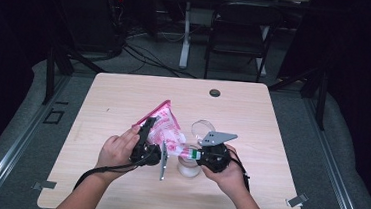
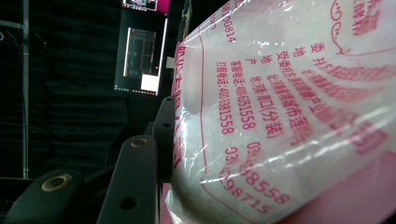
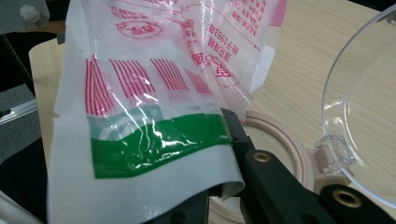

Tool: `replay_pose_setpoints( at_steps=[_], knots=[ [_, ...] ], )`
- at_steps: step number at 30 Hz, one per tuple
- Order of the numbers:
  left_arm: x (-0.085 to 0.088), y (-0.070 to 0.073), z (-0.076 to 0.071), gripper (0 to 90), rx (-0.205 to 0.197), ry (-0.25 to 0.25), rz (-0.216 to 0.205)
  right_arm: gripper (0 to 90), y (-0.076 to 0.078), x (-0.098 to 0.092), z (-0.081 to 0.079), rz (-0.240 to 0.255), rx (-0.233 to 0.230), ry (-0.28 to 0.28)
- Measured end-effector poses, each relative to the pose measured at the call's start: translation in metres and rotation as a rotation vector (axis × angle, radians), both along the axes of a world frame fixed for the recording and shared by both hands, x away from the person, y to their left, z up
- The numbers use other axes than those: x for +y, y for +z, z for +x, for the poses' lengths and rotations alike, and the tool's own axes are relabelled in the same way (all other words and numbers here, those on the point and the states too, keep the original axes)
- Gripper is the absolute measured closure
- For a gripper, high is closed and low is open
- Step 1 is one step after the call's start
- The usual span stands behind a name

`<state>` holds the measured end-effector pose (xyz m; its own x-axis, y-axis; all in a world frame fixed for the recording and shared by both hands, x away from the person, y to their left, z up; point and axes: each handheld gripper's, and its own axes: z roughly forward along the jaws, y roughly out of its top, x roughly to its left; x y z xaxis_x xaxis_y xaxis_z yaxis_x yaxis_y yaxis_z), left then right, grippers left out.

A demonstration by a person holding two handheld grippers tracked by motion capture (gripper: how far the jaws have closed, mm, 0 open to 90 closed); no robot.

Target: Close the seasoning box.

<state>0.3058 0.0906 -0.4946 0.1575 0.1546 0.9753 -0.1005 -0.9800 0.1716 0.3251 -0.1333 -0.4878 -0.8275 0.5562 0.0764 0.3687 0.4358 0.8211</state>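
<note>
A pink-and-white plastic bag (image 1: pixel 164 125) of white powder is held tilted above the wooden table (image 1: pixel 123 99). My left gripper (image 1: pixel 147 127) is shut on its upper part; in the left gripper view one black finger (image 2: pixel 140 172) presses the bag (image 2: pixel 289 107) from the left and the other jaw is hidden behind it. My right gripper (image 1: pixel 190 154) is shut on the bag's lower end, a green-and-white edge (image 3: pixel 154 140). Just beneath that end stands a round beige container (image 1: pixel 188 168) with its rim (image 3: pixel 285 140) showing and its clear hinged lid (image 3: pixel 364 102) flipped open.
A dark cable grommet (image 1: pixel 215 93) sits near the table's far edge. A folding chair (image 1: pixel 239 33) and a desk leg stand on the floor beyond. Both forearms come in over the table's near edge.
</note>
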Motion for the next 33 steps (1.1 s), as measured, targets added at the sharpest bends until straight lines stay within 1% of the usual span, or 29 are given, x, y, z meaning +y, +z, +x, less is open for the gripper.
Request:
replay_pose_setpoints(
  at_steps=[5,6,11,14,15,16,25,27,28,33],
  knots=[
    [-0.0007,0.0003,-0.0002,62.1,-0.003,-0.003,-0.004,90.0,-0.0001,-0.0005,0.0002,0.0,0.002,0.0],
    [-0.0011,0.0014,-0.0004,62.1,-0.008,-0.003,0.005,90.0,0.0,-0.0006,0.0002,-0.002,0.001,-0.002],
    [-0.0022,0.0024,-0.0005,62.1,-0.016,-0.007,0.004,90.0,0.0001,-0.0017,0.0,0.001,0.0,-0.005],
    [-0.0026,0.003,-0.0007,62.1,-0.013,-0.004,0.006,90.0,0.0003,-0.0023,0.0001,0.004,0.001,-0.005],
    [-0.0028,0.0026,-0.0006,62.1,-0.01,-0.005,0.0,90.0,0.0004,-0.0024,0.0001,0.003,0.001,-0.006],
    [-0.003,0.0033,-0.0006,62.1,-0.017,-0.007,0.006,90.0,0.0004,-0.0025,0.0001,0.003,0.001,-0.006],
    [-0.0035,0.0041,-0.0009,62.1,-0.02,-0.01,0.006,90.0,0.0001,-0.0026,0.0,0.003,0.001,-0.008],
    [-0.0036,0.004,-0.001,62.1,-0.017,-0.008,0.001,90.0,0.0002,-0.0028,0.0001,0.001,0.002,-0.006],
    [-0.0037,0.0047,-0.001,62.1,-0.024,-0.01,0.007,90.0,0.0002,-0.0029,0.0001,0.001,0.001,-0.006],
    [-0.0038,0.0058,-0.0011,62.2,-0.023,-0.011,0.004,90.0,0.0002,-0.0029,0.0,0.004,0.001,-0.008]
  ],
)
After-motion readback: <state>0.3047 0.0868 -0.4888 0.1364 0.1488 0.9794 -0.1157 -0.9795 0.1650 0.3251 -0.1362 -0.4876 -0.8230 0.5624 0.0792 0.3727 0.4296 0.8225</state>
